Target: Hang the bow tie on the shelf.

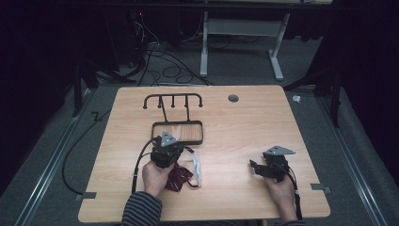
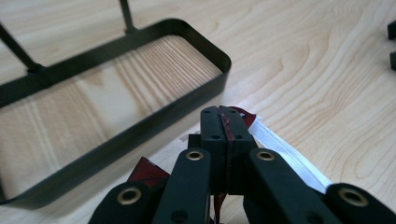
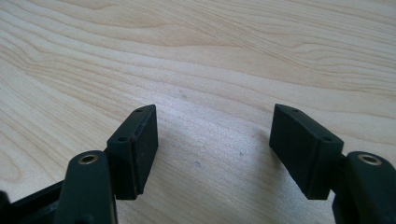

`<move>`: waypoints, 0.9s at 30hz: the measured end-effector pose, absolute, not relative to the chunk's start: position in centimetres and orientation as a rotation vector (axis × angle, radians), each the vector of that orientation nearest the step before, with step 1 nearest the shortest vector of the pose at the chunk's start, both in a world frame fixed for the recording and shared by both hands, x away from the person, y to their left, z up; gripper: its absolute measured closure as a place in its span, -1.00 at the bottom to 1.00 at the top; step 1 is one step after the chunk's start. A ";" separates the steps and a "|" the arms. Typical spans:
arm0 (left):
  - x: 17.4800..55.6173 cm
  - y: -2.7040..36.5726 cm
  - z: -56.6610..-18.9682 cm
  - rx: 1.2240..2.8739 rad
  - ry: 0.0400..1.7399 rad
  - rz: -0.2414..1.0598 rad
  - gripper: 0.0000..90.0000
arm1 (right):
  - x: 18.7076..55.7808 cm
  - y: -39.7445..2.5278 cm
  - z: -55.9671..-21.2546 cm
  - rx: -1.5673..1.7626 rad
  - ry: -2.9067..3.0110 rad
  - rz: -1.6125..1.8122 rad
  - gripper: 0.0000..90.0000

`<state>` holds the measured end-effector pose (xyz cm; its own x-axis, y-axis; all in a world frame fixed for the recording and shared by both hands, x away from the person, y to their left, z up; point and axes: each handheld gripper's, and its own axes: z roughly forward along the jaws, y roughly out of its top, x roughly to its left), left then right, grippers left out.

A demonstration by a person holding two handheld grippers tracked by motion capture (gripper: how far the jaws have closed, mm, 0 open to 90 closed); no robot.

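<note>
A dark red patterned cloth (image 1: pixel 179 176) lies on the wooden table (image 1: pixel 244 117) near its front left. My left gripper (image 1: pixel 170 149) is shut on its edge; a thin red strip (image 2: pixel 227 122) shows pinched between the closed jaws. A white strap (image 1: pixel 196 167) lies beside the cloth, also visible as a white band (image 2: pixel 285 151) to the right of the jaws. A black wire rack with a rectangular tray base (image 1: pixel 178 133) and hooks (image 1: pixel 173 100) lies just beyond the gripper. My right gripper (image 1: pixel 256 168) rests at the front right, open over bare wood (image 3: pixel 213 135).
A round grommet hole (image 1: pixel 233 98) sits near the table's far edge. Cables (image 1: pixel 164 66) and a white desk frame (image 1: pixel 244 42) are on the floor behind. The tray's black wall (image 2: pixel 154 123) stands close in front of my left jaws.
</note>
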<state>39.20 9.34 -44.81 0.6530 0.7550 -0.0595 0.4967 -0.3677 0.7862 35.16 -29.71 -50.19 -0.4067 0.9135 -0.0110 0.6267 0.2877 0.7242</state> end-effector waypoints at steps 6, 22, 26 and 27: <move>38.8 10.5 -43.9 1.982 0.987 0.412 0.99 | 35.1 -29.7 -50.2 1.387 2.136 0.907 -0.25; 38.1 12.7 -41.6 1.870 1.006 0.412 0.99 | 35.1 -29.7 -50.2 1.387 2.136 0.907 -0.25; 37.9 13.1 -40.9 1.852 1.008 0.421 0.99 | 35.1 -29.7 -50.2 1.388 2.135 0.908 -0.25; 37.9 13.2 -40.7 1.851 1.006 0.425 0.99 | 35.1 -29.7 -50.2 1.389 2.135 0.908 -0.25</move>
